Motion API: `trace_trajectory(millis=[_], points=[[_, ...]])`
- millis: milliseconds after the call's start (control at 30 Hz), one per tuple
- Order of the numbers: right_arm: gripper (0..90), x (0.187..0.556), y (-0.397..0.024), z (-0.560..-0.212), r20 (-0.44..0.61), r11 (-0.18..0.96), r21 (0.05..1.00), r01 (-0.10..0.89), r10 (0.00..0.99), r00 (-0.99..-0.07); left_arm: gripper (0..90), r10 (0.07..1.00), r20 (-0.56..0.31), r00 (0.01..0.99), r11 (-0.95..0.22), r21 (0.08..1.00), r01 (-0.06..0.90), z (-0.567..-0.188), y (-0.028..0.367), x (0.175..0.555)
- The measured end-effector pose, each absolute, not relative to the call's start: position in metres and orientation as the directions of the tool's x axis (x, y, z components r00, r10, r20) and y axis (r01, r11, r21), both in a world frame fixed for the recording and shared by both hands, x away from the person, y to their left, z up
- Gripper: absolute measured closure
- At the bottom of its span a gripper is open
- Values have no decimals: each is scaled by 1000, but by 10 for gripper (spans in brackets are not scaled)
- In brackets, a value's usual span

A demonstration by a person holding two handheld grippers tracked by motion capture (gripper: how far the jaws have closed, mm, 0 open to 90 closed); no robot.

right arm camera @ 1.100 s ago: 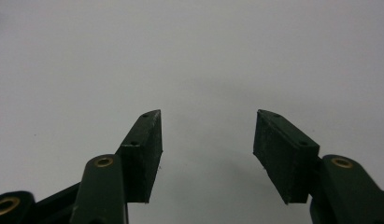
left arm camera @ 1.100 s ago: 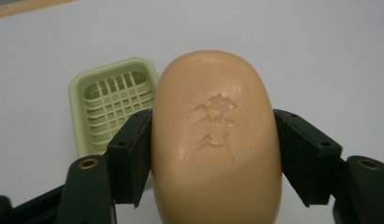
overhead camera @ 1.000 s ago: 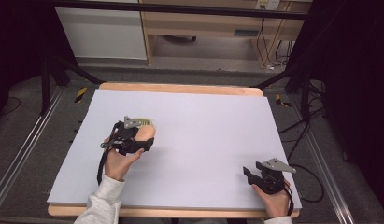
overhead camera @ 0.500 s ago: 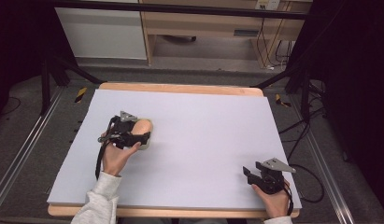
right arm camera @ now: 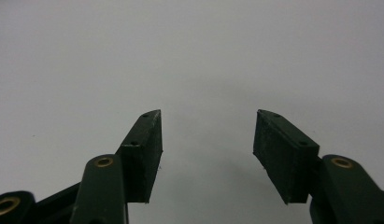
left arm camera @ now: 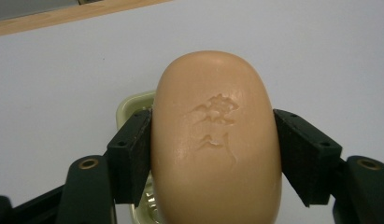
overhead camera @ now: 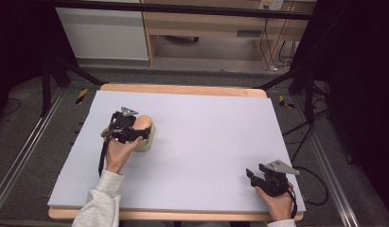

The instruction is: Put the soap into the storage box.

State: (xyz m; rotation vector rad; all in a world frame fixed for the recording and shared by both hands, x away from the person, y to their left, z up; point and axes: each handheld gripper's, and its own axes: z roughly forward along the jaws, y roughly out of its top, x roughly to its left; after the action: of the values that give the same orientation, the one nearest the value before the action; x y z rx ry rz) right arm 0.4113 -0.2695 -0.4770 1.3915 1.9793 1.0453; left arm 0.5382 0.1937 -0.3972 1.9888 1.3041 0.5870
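Gripping soap bar (left arm camera: 216, 140), above dish (left arm camera: 133, 106)

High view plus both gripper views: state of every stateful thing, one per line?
Left claw: shut on the soap bar, one jaw pressed to each long side.
Soap bar: gripped, embossed face toward the camera, over the soap dish; contact with the dish cannot be told.
Soap dish: pale green, on the table, mostly hidden behind the bar.
Right claw: open, nothing between the jaws, near the table's front right corner.
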Motion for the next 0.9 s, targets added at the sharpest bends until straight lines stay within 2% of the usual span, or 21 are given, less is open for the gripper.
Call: trace_trajectory(millis=[900], points=[[389,412,-268,-477,32,181,823,539,931,-362,319,930,24,367,-282,687,669,-431,197,565]])
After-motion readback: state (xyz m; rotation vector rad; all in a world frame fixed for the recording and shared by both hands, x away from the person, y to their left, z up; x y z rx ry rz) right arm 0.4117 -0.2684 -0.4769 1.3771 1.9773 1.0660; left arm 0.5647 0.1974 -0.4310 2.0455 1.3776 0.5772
